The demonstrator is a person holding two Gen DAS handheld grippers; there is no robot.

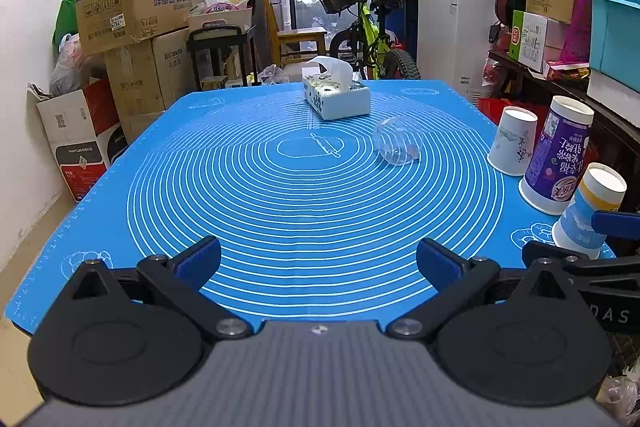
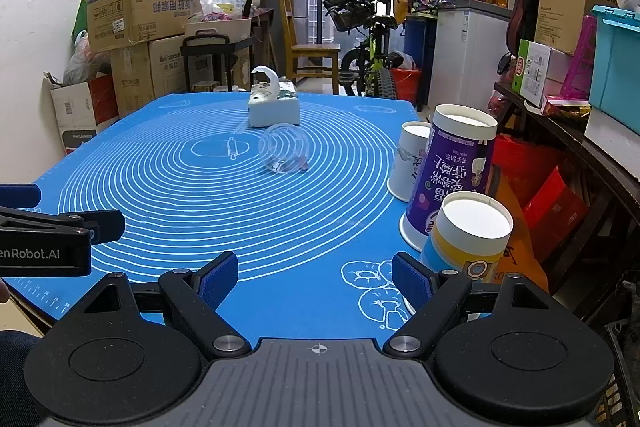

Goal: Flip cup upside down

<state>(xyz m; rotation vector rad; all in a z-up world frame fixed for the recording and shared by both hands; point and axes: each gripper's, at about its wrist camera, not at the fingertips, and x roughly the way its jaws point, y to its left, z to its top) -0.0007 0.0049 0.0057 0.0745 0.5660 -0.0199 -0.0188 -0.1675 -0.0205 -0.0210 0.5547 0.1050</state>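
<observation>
Plastic cup (image 1: 397, 142), clear and see-through, is lying on its side on the blue silicone baking mat (image 1: 200, 187), a little to the right of the rolling-pin drawing at the middle of the printed rings. In the right wrist view the same cup (image 2: 283, 147) is showing its round mouth toward the camera, with the base pointing away and down to the right. Nothing is touching it. It is resting just in front of the tissue box (image 1: 335, 95), with a small strip of mat between them.

Left gripper (image 1: 318, 263) is hovering at the near edge of the mat, well apart from the cup, which is lying ahead of it and to the right of its centre line. Its two blue-padded fingers are standing wide apart and are holding nothing. Right gripper (image 2: 314, 281) is also waiting at the near edge with its fingers spread and empty; the cup is lying far ahead of it and slightly to the left.

Three paper cups are standing upside down in a row along the right edge of the mat: a white paper cup (image 2: 409, 161) farthest, a tall purple cup (image 2: 452, 179) in the middle, and a yellow and blue cup (image 2: 466, 241) nearest. The last one is standing just beside the right finger of the right gripper.
</observation>
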